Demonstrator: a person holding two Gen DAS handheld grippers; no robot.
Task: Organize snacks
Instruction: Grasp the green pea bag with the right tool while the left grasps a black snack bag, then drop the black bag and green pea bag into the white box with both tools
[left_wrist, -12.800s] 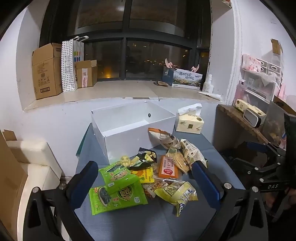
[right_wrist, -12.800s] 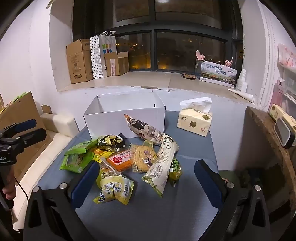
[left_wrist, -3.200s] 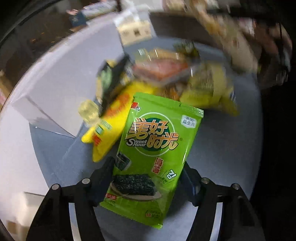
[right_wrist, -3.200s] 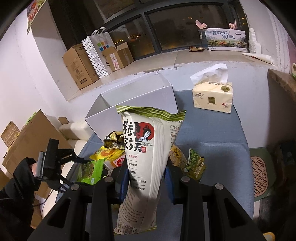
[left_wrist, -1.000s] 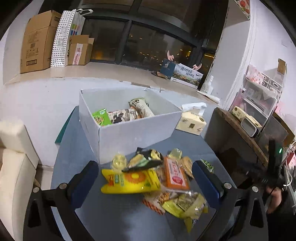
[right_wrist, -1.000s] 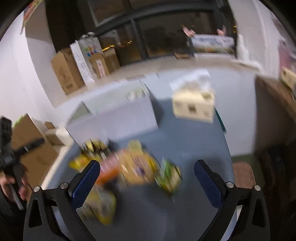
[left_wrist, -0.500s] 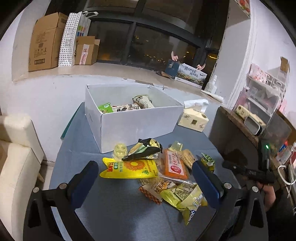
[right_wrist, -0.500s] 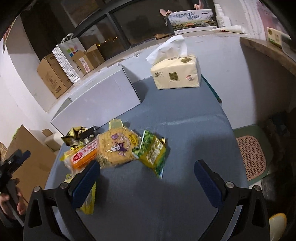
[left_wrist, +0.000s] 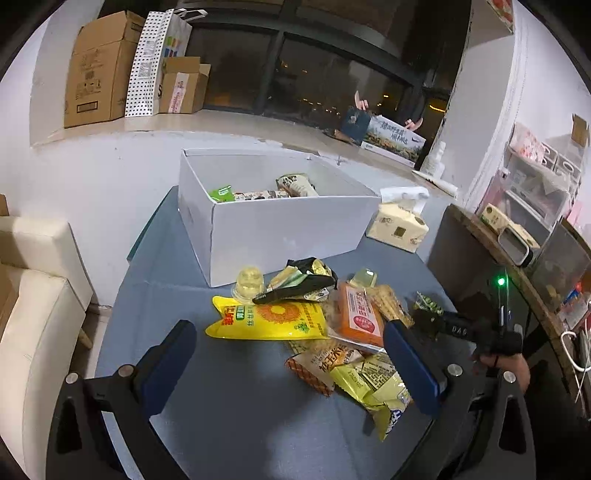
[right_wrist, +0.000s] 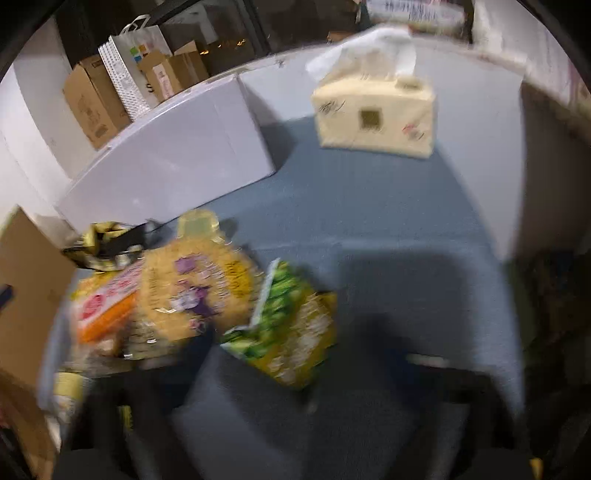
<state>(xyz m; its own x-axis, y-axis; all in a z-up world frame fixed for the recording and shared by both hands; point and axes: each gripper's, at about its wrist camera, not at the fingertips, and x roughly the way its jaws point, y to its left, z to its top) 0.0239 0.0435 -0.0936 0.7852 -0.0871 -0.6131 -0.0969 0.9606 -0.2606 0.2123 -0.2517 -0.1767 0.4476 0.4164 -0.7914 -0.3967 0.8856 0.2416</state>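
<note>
Left wrist view: the left claw (left_wrist: 291, 363) hangs released above a blue worktop (left_wrist: 229, 417), its blue fingers (left_wrist: 168, 363) wide apart with nothing between them. A heap of snacks lies at the centre: a yellow sunflower-seed bag (left_wrist: 269, 321), an orange packet (left_wrist: 360, 314) at 3 o'clock of it, a black and gold wrapper (left_wrist: 301, 280) at 12 o'clock. Beyond, at 12 o'clock, an open white box (left_wrist: 280, 229) already holds several packets. A tissue pack (left_wrist: 399, 227) stands at 3 o'clock of the box. At 3 o'clock of the heap, a hand (left_wrist: 511, 369) holds the right claw (left_wrist: 424, 319) low over a small green packet (left_wrist: 428, 304).

Right wrist view: heavily blurred. The claw is closing; the blur hides whether it presses on the green pea packet (right_wrist: 288, 332) just ahead. A round yellow noodle snack (right_wrist: 195, 291) lies at 9 o'clock of that packet.
</note>
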